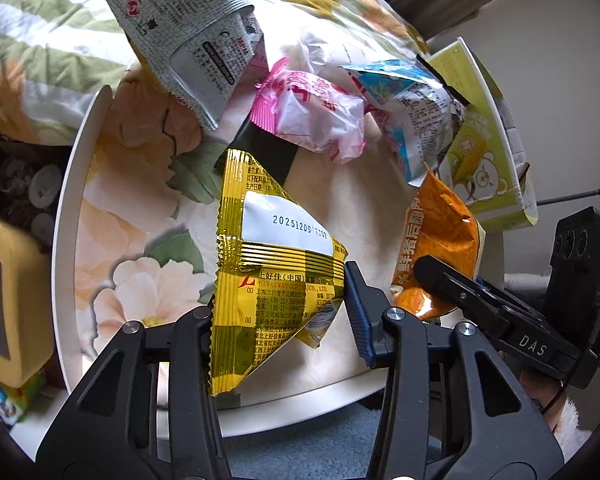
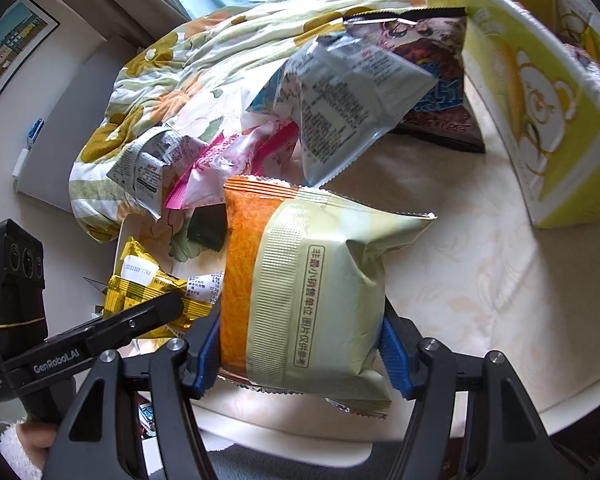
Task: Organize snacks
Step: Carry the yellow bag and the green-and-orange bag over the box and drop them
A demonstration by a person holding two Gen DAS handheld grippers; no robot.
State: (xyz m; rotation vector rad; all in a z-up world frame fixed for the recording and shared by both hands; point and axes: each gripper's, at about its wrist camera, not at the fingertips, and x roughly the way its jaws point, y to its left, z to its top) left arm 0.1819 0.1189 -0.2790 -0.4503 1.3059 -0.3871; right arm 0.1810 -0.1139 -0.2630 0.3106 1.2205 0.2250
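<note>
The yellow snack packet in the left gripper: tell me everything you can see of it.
The yellow snack packet is a small glossy foil pouch with crimped, zigzag-cut ends, gold and dark stripes, Chinese print and a white date label. It looks sealed and slightly crumpled. The left gripper pinches it across its middle, holding it tilted above the round white tray. Nothing else visibly touches it.

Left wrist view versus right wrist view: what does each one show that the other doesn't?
Only the left wrist view shows the printed date label on the yellow packet up close, held in the left tongs. Only the right wrist view shows the pale back of the orange packet, held in the right tongs, and a framed picture. Both show the pink-and-white packet and the yellow-green bear box.
</note>
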